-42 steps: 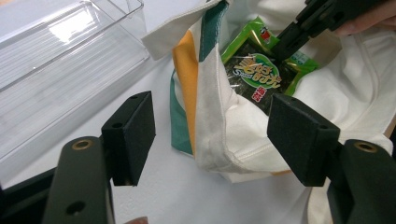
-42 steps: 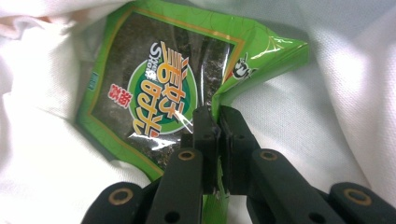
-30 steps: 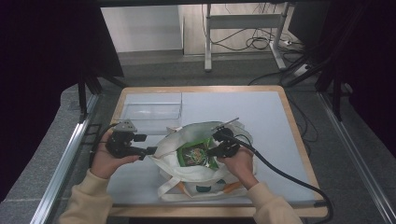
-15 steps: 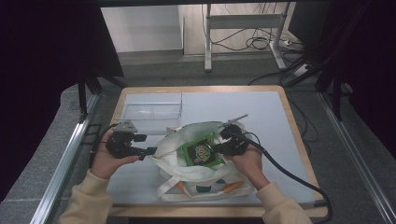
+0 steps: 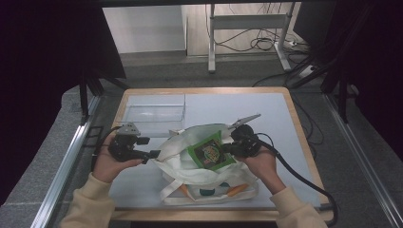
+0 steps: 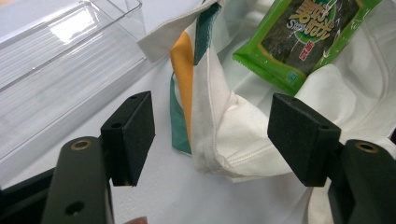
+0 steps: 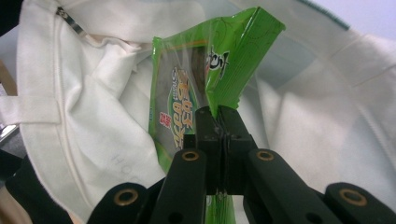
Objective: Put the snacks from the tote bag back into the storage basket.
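Over the bag mouth: green snack packet (image 7: 196, 88) is pinched at its edge by the right gripper (image 7: 219, 122), jaws clamped; lower end hidden behind them.
Left gripper (image 6: 210, 135): spread wide, nothing held, bag rim between the jaws.
Tote bag (image 5: 190, 175): table centre; clear tray (image 5: 152, 111) at 11 o'clock.

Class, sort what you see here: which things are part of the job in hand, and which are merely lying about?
In the job:
green snack packet, pinched by the right hand-held gripper
white tote bag
left hand-held gripper, open at the bag's edge

Lying about:
clear plastic tray
floor cables
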Demonstrator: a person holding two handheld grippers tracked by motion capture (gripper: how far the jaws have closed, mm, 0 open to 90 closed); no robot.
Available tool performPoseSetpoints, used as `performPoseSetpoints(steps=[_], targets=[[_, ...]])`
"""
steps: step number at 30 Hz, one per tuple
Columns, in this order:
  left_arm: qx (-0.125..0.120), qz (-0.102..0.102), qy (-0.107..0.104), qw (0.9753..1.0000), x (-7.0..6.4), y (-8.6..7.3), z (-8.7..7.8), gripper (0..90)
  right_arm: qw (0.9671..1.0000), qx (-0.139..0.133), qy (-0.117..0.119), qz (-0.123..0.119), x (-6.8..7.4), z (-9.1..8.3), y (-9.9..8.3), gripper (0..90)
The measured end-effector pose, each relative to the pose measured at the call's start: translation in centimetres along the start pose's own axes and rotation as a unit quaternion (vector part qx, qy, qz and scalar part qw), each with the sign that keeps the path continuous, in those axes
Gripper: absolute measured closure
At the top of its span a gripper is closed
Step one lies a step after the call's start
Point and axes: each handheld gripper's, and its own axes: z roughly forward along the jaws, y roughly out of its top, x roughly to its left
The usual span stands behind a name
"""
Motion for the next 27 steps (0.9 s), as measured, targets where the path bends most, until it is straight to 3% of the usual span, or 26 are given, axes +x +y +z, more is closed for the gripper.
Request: performPoseSetpoints(steps=[12,19,27], targets=[[0.000,0.000,0.002,1.0000,-0.1,-0.1,-0.4,31.4,0.9994,-0.026,0.004,-0.022,-0.5,-2.1,0.4,87.1],[0.001,0.001,0.003,1.0000,-0.1,-0.1,-0.3,31.2,0.9982,-0.047,0.019,-0.032,-0.9,-3.2,0.9,87.3],[0.002,-0.002,0.006,1.0000,-0.1,-0.1,-0.4,31.1,0.9973,-0.045,0.028,-0.050,-1.0,-3.7,1.0,88.0]])
